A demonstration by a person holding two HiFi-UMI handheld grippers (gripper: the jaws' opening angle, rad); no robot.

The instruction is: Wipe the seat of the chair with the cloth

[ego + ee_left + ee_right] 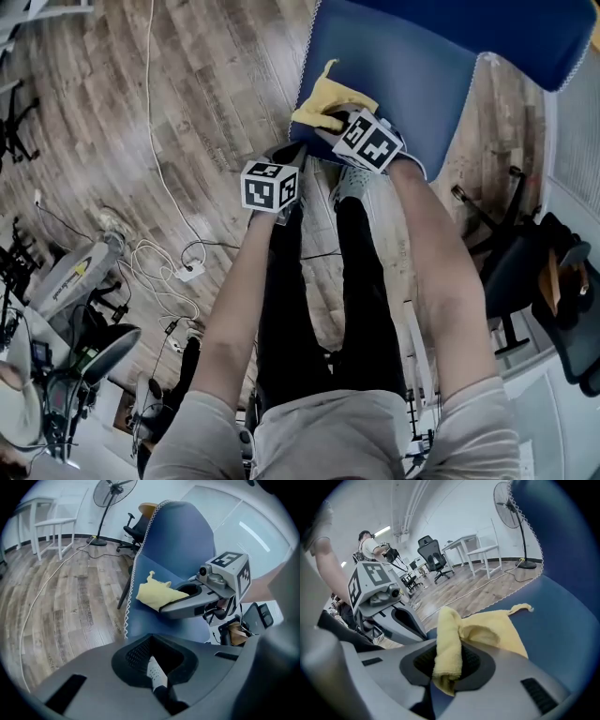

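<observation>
Right gripper [448, 663] pinches yellow cloth [492, 632] flat on blue seat [417, 89]; left gripper [157, 676] jaws together, empty, near seat edge.

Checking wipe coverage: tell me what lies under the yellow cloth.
The blue chair seat lies under the cloth; the right gripper pinches one fold. The patch directly beneath is hidden.
</observation>
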